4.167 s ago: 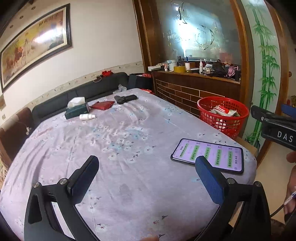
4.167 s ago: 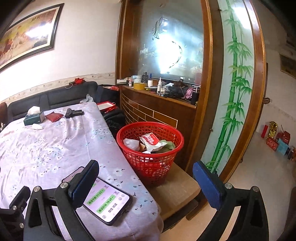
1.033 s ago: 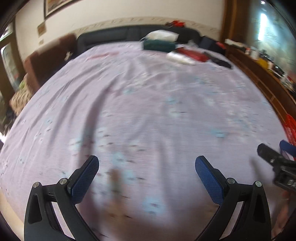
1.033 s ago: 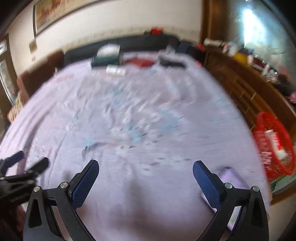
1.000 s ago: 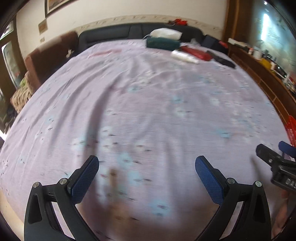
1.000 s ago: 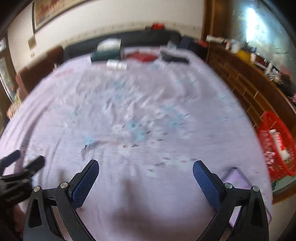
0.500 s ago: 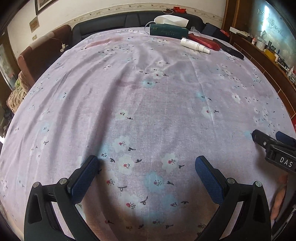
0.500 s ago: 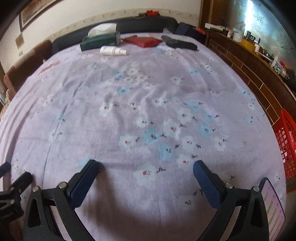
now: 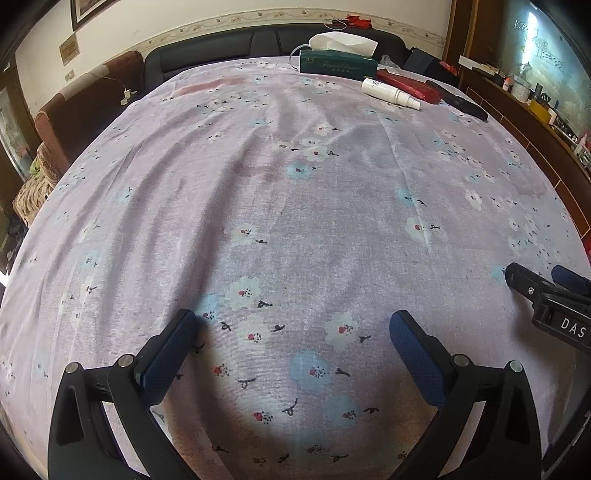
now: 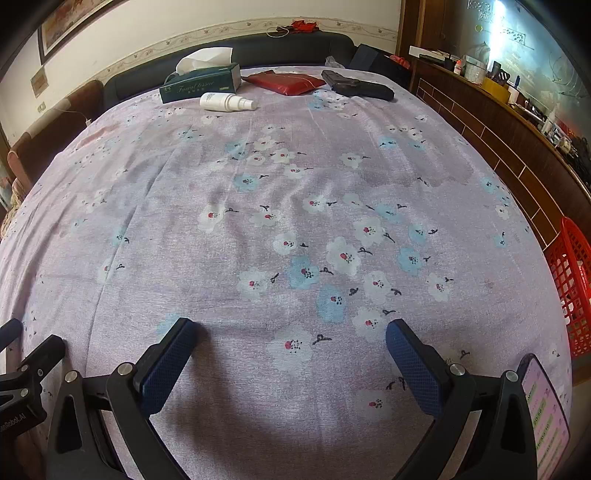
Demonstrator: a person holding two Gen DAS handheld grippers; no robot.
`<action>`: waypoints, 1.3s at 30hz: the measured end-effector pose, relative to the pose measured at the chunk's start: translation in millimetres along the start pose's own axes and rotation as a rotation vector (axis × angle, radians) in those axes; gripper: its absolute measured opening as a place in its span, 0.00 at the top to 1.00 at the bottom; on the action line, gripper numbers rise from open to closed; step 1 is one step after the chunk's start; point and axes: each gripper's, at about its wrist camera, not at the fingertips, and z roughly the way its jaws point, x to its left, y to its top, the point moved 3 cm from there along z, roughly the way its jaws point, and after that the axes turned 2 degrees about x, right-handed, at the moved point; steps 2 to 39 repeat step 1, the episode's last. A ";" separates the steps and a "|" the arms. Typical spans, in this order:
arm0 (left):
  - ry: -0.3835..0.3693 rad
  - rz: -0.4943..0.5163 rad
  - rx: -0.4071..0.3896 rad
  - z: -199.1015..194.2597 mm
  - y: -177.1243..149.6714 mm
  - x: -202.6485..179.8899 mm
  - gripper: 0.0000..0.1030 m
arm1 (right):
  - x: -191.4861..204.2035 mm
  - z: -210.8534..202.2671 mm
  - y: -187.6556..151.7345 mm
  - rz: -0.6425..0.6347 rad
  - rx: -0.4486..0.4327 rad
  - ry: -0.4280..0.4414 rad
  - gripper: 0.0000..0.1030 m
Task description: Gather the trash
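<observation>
At far edge: white bottle [image 10: 228, 102], tissue box [image 10: 201, 86].
Left gripper [image 9: 291, 341]: spread, empty.
Right gripper [image 10: 290, 341]: spread, empty.
Risk: mistaking belongings for trash.

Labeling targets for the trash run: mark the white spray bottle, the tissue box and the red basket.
white spray bottle [image 10: 227, 102], right wrist view, middle of its body.
tissue box [image 10: 201, 88], right wrist view, green front face with the lettering.
red basket [image 10: 572, 280], right wrist view, mesh side wall at the frame edge.

Home living room, dark sofa [image 9: 229, 48] behind floral-clothed table [image 9: 295, 206], framed painting [image 10: 70, 18], tissue box [image 10: 201, 86]
</observation>
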 end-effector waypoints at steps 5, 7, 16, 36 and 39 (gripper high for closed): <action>0.000 0.001 0.001 0.2 0.4 0.2 0.00 | -0.1 -0.3 -0.1 0.000 0.000 0.000 0.00; 0.000 0.001 0.001 0.2 0.4 0.2 0.00 | -0.1 -0.3 -0.1 0.000 0.000 0.000 0.00; 0.000 0.001 0.001 0.2 0.4 0.2 0.00 | -0.1 -0.3 -0.1 0.000 0.000 0.000 0.00; 0.000 0.001 0.001 0.2 0.4 0.2 0.00 | -0.1 -0.3 -0.1 0.000 0.000 0.000 0.00; 0.000 0.001 0.001 0.2 0.4 0.2 0.00 | -0.1 -0.3 -0.1 0.000 0.000 0.000 0.00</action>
